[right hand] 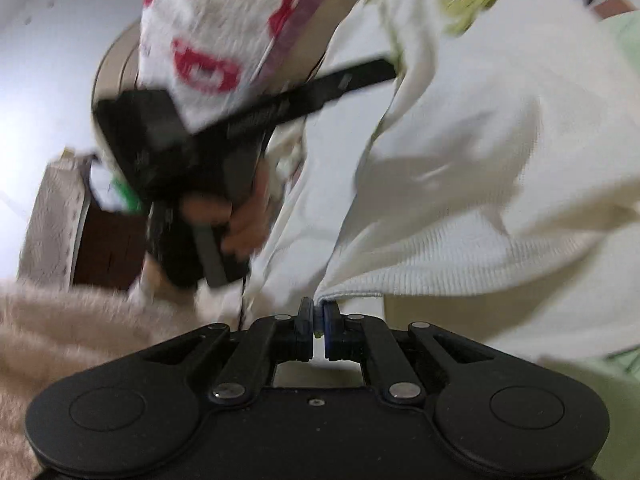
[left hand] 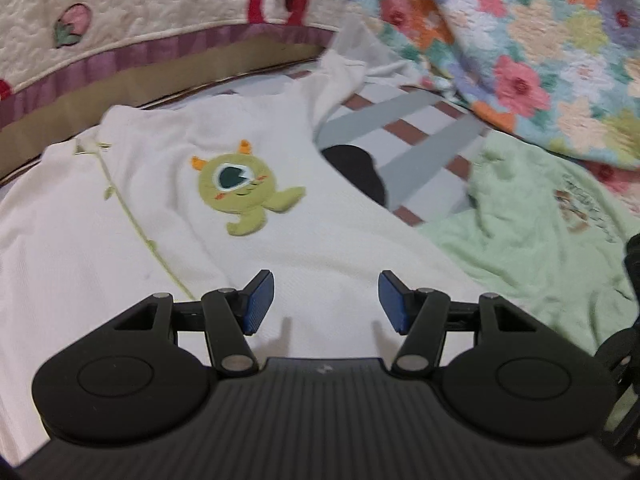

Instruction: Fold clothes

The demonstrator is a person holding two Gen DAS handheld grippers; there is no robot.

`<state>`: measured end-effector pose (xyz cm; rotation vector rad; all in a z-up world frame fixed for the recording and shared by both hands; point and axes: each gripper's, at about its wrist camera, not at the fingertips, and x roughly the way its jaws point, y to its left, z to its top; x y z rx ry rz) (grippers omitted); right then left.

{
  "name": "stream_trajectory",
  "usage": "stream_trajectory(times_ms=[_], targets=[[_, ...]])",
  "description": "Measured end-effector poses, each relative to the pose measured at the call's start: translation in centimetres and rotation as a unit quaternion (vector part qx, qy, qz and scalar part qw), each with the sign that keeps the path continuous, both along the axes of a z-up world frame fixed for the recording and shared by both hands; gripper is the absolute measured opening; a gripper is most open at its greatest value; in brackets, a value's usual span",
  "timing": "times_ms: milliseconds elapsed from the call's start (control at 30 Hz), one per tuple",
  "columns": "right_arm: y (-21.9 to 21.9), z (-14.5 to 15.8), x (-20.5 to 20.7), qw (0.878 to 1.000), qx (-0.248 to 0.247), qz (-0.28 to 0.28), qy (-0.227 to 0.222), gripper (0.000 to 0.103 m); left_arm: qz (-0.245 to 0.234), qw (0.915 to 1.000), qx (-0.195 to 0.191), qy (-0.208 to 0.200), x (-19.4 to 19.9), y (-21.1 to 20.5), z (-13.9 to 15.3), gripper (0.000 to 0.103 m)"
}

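**Tongs at work on a white sweater**

Right tongs (right hand: 319,316) are pinching the ribbed hem of the white sweater (left hand: 280,240), lifting it. Left tongs (left hand: 326,300) are hovering over the same sweater with jaws spread apart, gripping nothing. It is lying on a striped bed sheet (left hand: 420,132), beside a green shirt (left hand: 532,232). Its monster patch (left hand: 244,188) is facing up.

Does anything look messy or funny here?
Yes. The white monster shirt is lopsided: the right gripper pinches its ribbed hem and lifts it. A crumpled green shirt lies beside it.
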<state>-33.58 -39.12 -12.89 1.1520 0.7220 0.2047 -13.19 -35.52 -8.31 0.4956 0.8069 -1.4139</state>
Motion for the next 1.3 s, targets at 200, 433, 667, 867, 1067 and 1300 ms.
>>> stream_trajectory(times_ms=[200, 433, 667, 867, 1067, 1300], targets=[[2.3, 0.9, 1.0, 0.980, -0.163, 0.091, 0.068, 0.011, -0.117, 0.9814, 0.108, -0.107, -6.1, 0.5, -2.7, 0.057], [1.4, 3.5, -3.3, 0.894, -0.432, 0.050, 0.105, 0.024, -0.147, 0.9701, 0.117, -0.154, -8.2, 1.1, -3.8, 0.058], [2.9, -0.7, -4.5, 0.829, -0.536, 0.031, 0.156, 0.046, -0.113, 0.9792, 0.108, -0.129, -7.3, 1.5, -3.4, 0.058], [1.8, -0.9, -6.8, 0.806, -0.572, -0.015, 0.149, 0.004, -0.110, 0.9771, 0.113, -0.143, -6.8, 1.9, -3.2, 0.058], [-1.8, 1.1, -12.5, 0.851, -0.491, -0.126, 0.140, 0.003, -0.093, 0.9784, 0.123, -0.138, -5.1, 3.0, -2.8, 0.058], [-2.0, -0.6, -10.3, 0.871, -0.462, -0.039, 0.165, 0.005, -0.078, 0.9819, 0.135, -0.107, -3.8, 4.3, -2.9, 0.058]])
